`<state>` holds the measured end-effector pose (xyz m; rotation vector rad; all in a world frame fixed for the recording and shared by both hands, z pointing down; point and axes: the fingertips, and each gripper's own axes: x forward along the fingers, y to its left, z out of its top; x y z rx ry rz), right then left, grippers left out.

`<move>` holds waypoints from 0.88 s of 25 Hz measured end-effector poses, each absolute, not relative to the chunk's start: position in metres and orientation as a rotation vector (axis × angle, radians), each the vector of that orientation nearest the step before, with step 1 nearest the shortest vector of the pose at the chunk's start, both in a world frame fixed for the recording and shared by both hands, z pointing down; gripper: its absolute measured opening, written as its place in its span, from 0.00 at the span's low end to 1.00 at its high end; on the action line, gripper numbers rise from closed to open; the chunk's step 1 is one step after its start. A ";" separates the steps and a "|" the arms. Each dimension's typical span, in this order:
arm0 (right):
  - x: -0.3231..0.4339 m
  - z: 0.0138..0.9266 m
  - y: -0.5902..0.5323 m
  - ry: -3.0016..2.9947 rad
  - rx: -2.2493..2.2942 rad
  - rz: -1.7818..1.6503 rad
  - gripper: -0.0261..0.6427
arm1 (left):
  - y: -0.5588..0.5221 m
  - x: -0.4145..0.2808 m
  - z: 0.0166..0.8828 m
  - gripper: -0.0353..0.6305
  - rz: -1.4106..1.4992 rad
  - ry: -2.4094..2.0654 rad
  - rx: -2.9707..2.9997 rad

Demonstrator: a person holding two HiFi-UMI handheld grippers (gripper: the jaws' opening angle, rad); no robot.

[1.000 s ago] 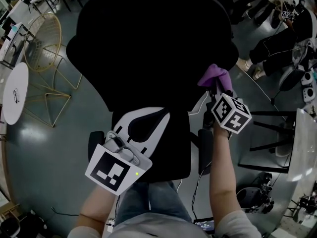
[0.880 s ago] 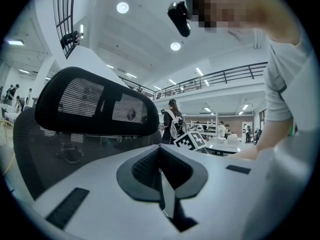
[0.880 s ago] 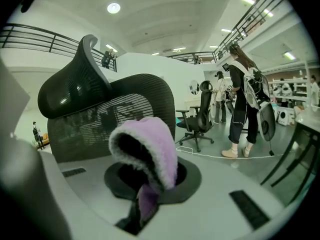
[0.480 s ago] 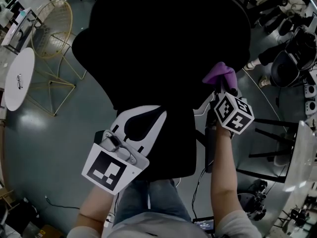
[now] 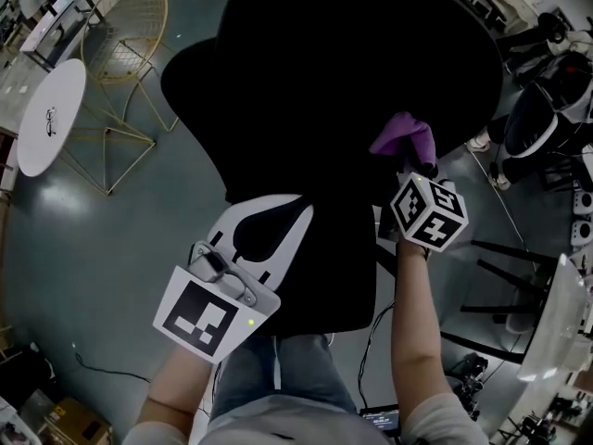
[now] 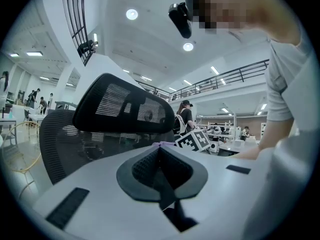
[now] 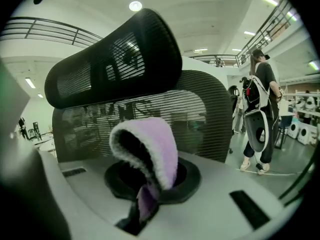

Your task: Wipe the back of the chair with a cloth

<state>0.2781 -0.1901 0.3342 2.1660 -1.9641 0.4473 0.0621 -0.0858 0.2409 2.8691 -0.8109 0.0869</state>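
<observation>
With its jaws pinching the purple cloth (image 5: 404, 137), the right tool (image 5: 410, 167) likely needed firm, flat contact with the chair back (image 5: 352, 63) at 12 o'clock.

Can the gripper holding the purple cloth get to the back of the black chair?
Probably yes. The right hand-held gripper, shut on the purple cloth, points straight at the mesh chair back, and nothing stands between them. Whether the cloth touches it is hard to tell.

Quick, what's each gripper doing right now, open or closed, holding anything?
Left gripper: closed, holding nothing.
Right gripper: closed on the purple cloth.
</observation>
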 end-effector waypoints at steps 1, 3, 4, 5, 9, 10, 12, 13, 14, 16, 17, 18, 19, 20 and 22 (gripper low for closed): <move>0.271 0.334 -0.193 -1.977 2.152 0.445 0.11 | -0.086 0.058 0.241 0.07 0.083 -0.825 2.864; 0.255 0.334 -0.198 -2.004 2.119 0.440 0.11 | -0.087 0.050 0.240 0.07 0.077 -0.856 2.857; 0.247 0.334 -0.200 -2.017 2.102 0.438 0.11 | -0.087 0.046 0.240 0.07 0.074 -0.873 2.853; 0.239 0.335 -0.202 -2.030 2.087 0.436 0.11 | -0.087 0.041 0.240 0.07 0.071 -0.890 2.850; 0.207 0.335 -0.210 -2.079 2.033 0.435 0.11 | -0.087 0.025 0.240 0.07 0.063 -0.955 2.829; 0.201 0.334 -0.212 -2.090 2.021 0.434 0.11 | -0.088 0.022 0.239 0.07 0.060 -0.972 2.823; 0.189 0.333 -0.216 -2.107 2.001 0.435 0.11 | -0.088 0.014 0.238 0.07 0.052 -1.008 2.810; 0.183 0.333 -0.217 -2.115 1.992 0.436 0.11 | -0.088 0.010 0.237 0.07 0.048 -1.028 2.803; 0.177 0.333 -0.218 -2.123 1.984 0.436 0.11 | -0.088 0.005 0.238 0.07 0.043 -1.046 2.796; 0.166 0.334 -0.219 -2.138 1.967 0.435 0.11 | -0.086 -0.004 0.239 0.07 0.033 -1.077 2.780; 0.160 0.334 -0.220 -2.145 1.958 0.434 0.11 | -0.086 -0.009 0.240 0.07 0.027 -1.090 2.772; 0.155 0.335 -0.221 -2.151 1.950 0.433 0.11 | -0.086 -0.012 0.240 0.07 0.023 -1.101 2.767; 0.150 0.335 -0.222 -2.157 1.942 0.432 0.11 | -0.085 -0.015 0.240 0.07 0.021 -1.111 2.764; 0.146 0.335 -0.223 -2.163 1.934 0.431 0.11 | -0.084 -0.018 0.241 0.07 0.022 -1.121 2.764; 0.136 0.335 -0.225 -2.175 1.918 0.429 0.11 | -0.082 -0.022 0.242 0.07 0.032 -1.139 2.766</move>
